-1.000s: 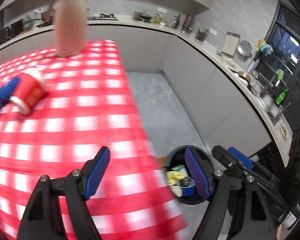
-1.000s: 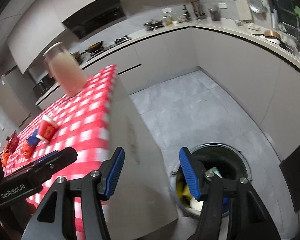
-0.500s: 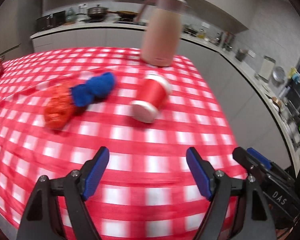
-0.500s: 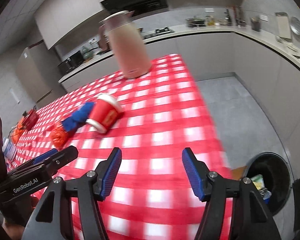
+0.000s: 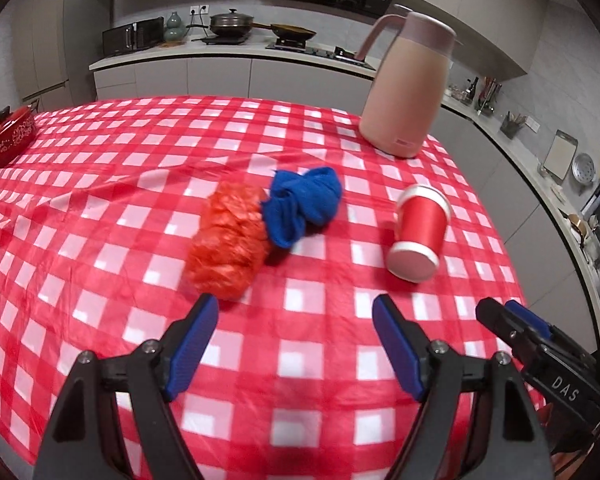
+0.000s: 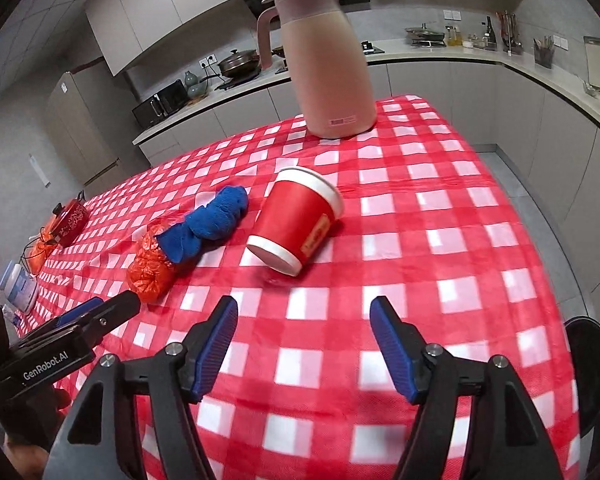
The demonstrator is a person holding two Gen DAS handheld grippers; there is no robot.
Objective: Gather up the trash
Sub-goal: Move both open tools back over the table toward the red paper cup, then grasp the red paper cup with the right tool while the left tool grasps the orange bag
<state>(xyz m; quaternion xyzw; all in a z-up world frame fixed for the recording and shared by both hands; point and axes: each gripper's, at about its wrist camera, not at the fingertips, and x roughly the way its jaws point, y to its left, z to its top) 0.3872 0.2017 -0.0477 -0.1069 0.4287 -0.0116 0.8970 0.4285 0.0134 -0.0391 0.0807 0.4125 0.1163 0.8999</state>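
Observation:
On the red checked tablecloth [image 5: 100, 184] lie a crumpled orange-red plastic bag [image 5: 228, 244], a bunched blue cloth [image 5: 304, 206] touching it, and a red paper cup [image 5: 418, 234] on its side. My left gripper [image 5: 296, 348] is open and empty, just short of the bag. My right gripper [image 6: 304, 344] is open and empty, just short of the cup [image 6: 296, 224]. The bag [image 6: 150, 268] and cloth [image 6: 208, 228] lie to the cup's left in the right wrist view. The black trash bin [image 6: 592, 372] is on the floor at the right.
A tall pink thermos jug [image 5: 406, 84] stands at the table's far right corner. A small red pot [image 5: 10, 138] sits at the far left edge. A white jar [image 6: 18, 286] is at the left. Kitchen counters [image 6: 540, 64] run along the walls.
Both grippers have swung from the bin and the table's right edge back over the table, and now face the bag, cloth and cup from close by. Both stay open.

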